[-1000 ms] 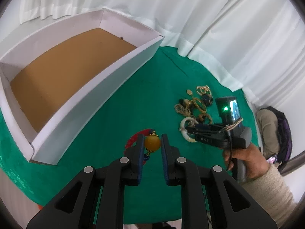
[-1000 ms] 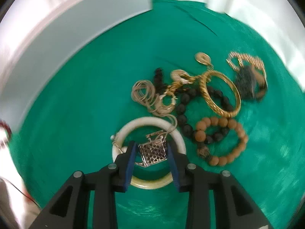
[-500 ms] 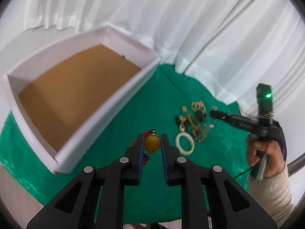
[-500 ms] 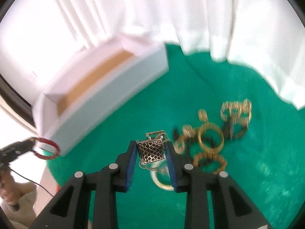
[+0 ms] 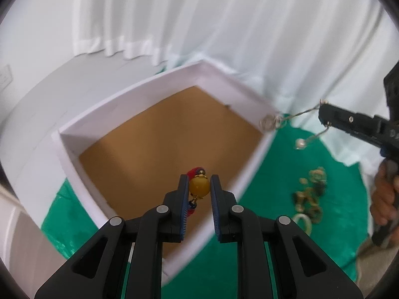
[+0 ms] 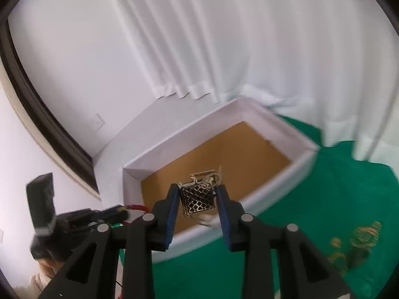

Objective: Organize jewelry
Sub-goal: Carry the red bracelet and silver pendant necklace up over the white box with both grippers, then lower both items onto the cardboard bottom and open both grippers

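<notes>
My left gripper (image 5: 198,186) is shut on the amber bead (image 5: 198,186) of a red cord bracelet (image 5: 195,172), held above the white box (image 5: 129,99) with a brown floor. My right gripper (image 6: 198,198) is shut on a silver lattice pendant (image 6: 198,198) with a thin chain, also above the box (image 6: 189,129). In the left wrist view the right gripper (image 5: 326,117) trails the chain (image 5: 294,118) and a pearl (image 5: 300,144) by the box's right corner. In the right wrist view the left gripper (image 6: 119,211) shows at lower left with the red cord (image 6: 136,207).
A pile of gold and beaded jewelry (image 5: 310,194) and a white bangle (image 5: 303,220) lie on the green cloth (image 5: 274,174) right of the box; the pile also shows in the right wrist view (image 6: 356,244). White curtains hang behind. A dark window frame (image 6: 37,114) is at left.
Both grippers rose from the cloth and moved left over the box, each still holding its piece. The pendant's chain now hangs free off the cloth.
</notes>
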`<state>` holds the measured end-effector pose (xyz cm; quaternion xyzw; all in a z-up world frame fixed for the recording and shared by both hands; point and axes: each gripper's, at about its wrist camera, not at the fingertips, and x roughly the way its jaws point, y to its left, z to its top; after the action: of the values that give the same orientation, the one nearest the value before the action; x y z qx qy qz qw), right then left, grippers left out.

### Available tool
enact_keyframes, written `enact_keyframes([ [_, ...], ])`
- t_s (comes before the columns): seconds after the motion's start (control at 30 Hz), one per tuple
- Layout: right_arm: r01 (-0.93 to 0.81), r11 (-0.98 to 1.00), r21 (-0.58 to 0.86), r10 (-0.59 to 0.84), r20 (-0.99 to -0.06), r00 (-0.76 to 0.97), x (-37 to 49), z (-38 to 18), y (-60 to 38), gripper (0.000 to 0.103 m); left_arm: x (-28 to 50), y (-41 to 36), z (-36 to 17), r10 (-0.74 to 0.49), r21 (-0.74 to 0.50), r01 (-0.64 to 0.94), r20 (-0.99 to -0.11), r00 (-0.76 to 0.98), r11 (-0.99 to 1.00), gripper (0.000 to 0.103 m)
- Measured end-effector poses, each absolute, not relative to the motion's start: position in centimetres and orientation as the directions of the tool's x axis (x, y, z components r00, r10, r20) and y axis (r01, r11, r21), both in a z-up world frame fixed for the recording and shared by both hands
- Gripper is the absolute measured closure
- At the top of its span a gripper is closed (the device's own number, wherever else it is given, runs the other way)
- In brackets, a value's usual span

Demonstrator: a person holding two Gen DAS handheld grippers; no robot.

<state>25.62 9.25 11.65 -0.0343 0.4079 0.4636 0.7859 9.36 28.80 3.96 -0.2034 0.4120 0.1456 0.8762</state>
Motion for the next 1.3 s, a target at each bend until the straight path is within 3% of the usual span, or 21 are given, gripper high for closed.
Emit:
enact_keyframes([
  [0.2, -0.756, 0.549, 0.356, 0.678, -0.719, 0.153, 26.9, 3.9, 17.1, 0.072, 10.9, 30.9, -1.3, 0.147, -0.163, -0.505, -0.842, 0.518, 0.847, 0.087],
  [0.3, -0.732, 0.578, 0.361, 0.641, -0.756, 0.134, 27.3, 0.2, 18.9, 0.068, 11.4, 31.2, -3.2, 0.177, -0.115, -0.521, -0.860, 0.478, 0.846, 0.081],
  [0.33, -0.722, 0.589, 0.362, 0.634, -0.762, 0.134, 27.5, -0.7, 19.1, 0.051, 11.5, 31.2, -3.7, 0.186, -0.102, -0.526, -0.865, 0.466, 0.844, 0.067],
  [0.37, -0.716, 0.595, 0.365, 0.630, -0.765, 0.133, 27.6, -1.4, 19.2, 0.041, 11.5, 31.3, -4.4, 0.194, -0.088, -0.529, -0.870, 0.454, 0.844, 0.050],
  [0.43, -0.721, 0.593, 0.360, 0.619, -0.776, 0.122, 27.4, -2.5, 19.4, 0.041, 11.4, 31.0, -5.3, 0.216, -0.044, -0.522, -0.878, 0.428, 0.852, 0.032],
  [0.57, -0.752, 0.591, 0.292, 0.575, -0.806, 0.139, 26.4, -4.5, 19.6, 0.042, 11.3, 29.7, -6.8, 0.286, 0.087, -0.471, -0.884, 0.370, 0.878, 0.029],
  [0.67, -0.768, 0.582, 0.268, 0.580, -0.799, 0.162, 25.8, -4.8, 19.3, 0.042, 11.2, 29.6, -6.8, 0.277, 0.095, -0.465, -0.898, 0.342, 0.880, 0.029],
  [0.9, -0.695, 0.589, 0.412, 0.643, -0.760, 0.094, 25.8, -5.0, 16.9, 0.042, 9.1, 27.6, -6.7, 0.270, 0.088, -0.472, -0.903, 0.333, 0.877, 0.029],
  [1.17, -0.735, 0.576, 0.357, 0.618, -0.779, 0.106, 20.3, -4.7, 14.1, 0.042, 5.1, 23.3, -6.4, 0.188, 0.033, -0.394, -0.913, 0.361, 0.918, 0.028],
  [1.3, -0.757, 0.587, 0.286, 0.626, -0.754, 0.200, 17.6, -2.9, 11.7, 0.042, 4.2, 21.0, -4.6, 0.274, 0.099, -0.381, -0.855, 0.441, 0.919, 0.021],
])
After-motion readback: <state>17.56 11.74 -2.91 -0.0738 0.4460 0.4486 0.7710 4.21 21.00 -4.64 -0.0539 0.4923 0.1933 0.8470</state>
